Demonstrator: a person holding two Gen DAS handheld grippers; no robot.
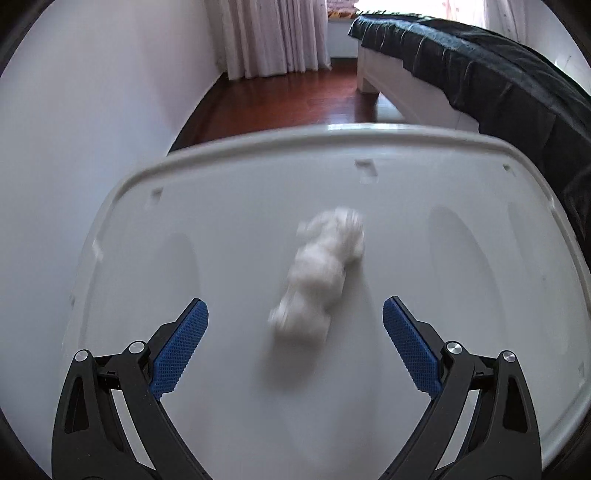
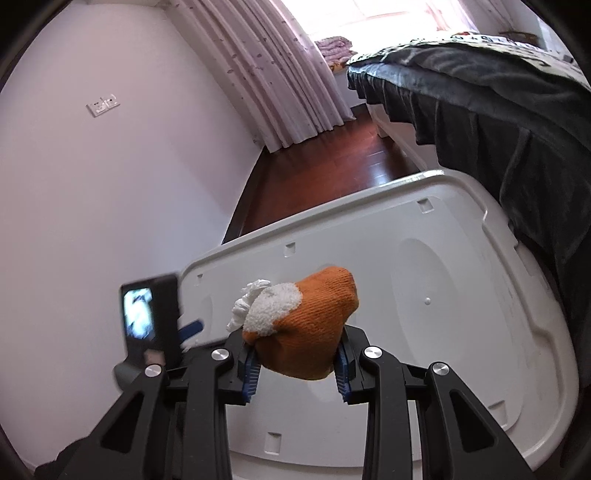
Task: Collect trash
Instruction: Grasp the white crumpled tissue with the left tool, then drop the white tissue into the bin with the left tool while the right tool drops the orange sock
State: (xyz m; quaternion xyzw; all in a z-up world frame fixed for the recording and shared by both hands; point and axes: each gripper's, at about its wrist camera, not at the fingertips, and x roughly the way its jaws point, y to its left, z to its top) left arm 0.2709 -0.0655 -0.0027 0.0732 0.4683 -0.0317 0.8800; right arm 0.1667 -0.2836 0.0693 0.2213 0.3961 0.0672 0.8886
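A crumpled white tissue [image 1: 319,273] lies blurred on the white plastic lid [image 1: 480,332]. My left gripper [image 1: 295,328] hovers just short of it, open, with its blue pads [image 1: 181,347] wide on either side and nothing between them. In the right wrist view my right gripper [image 2: 297,363] is shut on an orange knitted sock with a white patch [image 2: 314,321], held above the lid [image 2: 461,295]. The tissue [image 2: 247,301] peeks out behind the sock. The left gripper's camera unit [image 2: 151,317] shows at the left of the sock.
The lid sits low between a pale wall [image 1: 92,110] on the left and a bed with a dark cover [image 1: 498,81] on the right. Red-brown wooden floor [image 1: 288,96] runs back to the curtains [image 1: 273,33]. A wall socket [image 2: 103,104] sits on the wall.
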